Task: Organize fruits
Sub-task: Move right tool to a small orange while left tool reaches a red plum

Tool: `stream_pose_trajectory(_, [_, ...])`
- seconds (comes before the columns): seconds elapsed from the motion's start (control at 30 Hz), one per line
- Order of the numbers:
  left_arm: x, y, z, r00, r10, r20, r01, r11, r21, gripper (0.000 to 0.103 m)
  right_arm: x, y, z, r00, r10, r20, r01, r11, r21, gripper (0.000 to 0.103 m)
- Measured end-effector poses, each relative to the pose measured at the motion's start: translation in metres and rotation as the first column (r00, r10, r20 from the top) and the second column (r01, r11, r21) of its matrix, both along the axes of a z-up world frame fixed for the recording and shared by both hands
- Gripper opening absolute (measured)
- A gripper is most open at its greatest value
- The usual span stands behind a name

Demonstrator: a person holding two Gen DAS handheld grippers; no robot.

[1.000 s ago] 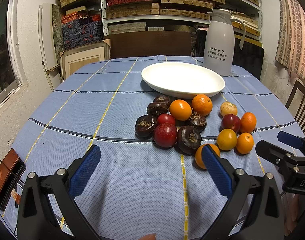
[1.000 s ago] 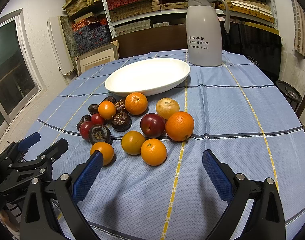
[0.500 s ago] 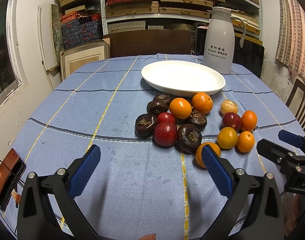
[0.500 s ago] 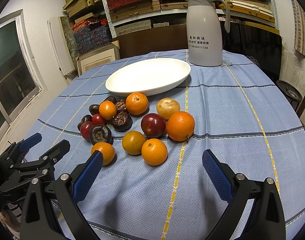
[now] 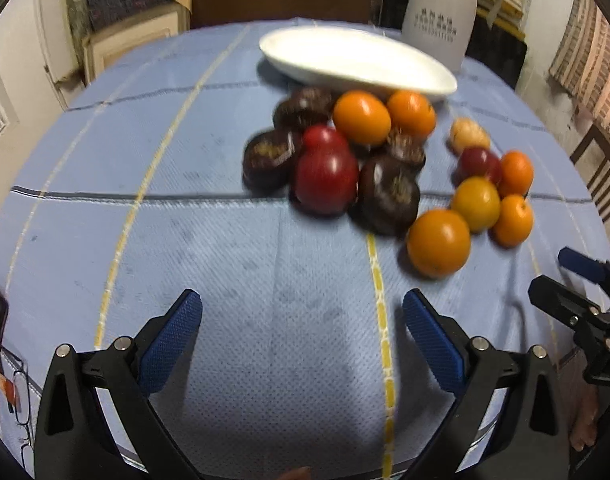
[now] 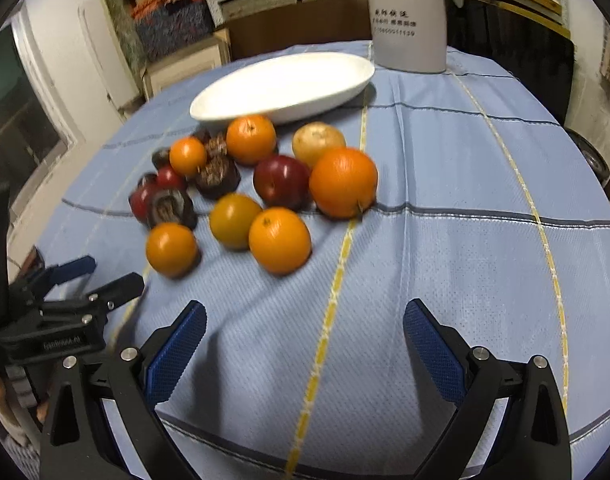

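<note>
left gripper (image 5: pixel 303 332) agape, empty | right gripper (image 6: pixel 305 342) agape, empty | risk: nudged oranges (image 6: pixel 280 239) roll from white dish (image 6: pixel 283 86)

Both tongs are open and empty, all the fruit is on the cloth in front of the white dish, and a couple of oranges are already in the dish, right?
Not quite: the white dish holds no fruit, as the right wrist view shows. Both the left tongs and right tongs are open and empty, and the fruit, like the big orange, lies on the cloth.

Blurred fruit pile (image 5: pixel 369 160) beyond wide-spread left tongs (image 5: pixel 303 336), nothing between them.
</note>
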State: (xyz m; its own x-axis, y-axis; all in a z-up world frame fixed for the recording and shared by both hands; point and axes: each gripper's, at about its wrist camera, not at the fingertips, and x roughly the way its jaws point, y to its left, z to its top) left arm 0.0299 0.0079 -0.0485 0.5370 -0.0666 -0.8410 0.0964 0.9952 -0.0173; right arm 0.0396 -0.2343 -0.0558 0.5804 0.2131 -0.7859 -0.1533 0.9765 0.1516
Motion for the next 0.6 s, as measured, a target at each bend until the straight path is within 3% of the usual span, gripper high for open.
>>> stream_pose_trajectory(0.07, [0.001, -0.006, -0.003, 1.000, -0.020, -0.002, 0.020, 0.999, 0.042, 0.099, -0.001, 0.007, -0.001, 1.000, 0.011, 0.000, -0.011, 0.998, -0.066, 0.100])
stream_pose_trajectory(0.17, [-0.001, -0.003, -0.004, 0.999, -0.039, -0.007, 0.039, 0.999, 0.035, 0.099, 0.001, 0.017, -0.007, 0.999, 0.033, -0.022, -0.036, 0.990, -0.136, 0.100])
stream_pose_trajectory(0.6, [0.019, -0.011, 0.000, 0.999, -0.035, -0.013, 0.035, 0.998, 0.044, 0.099, 0.010, 0.014, -0.009, 0.996, 0.083, -0.043, -0.089, 0.983, -0.162, 0.100])
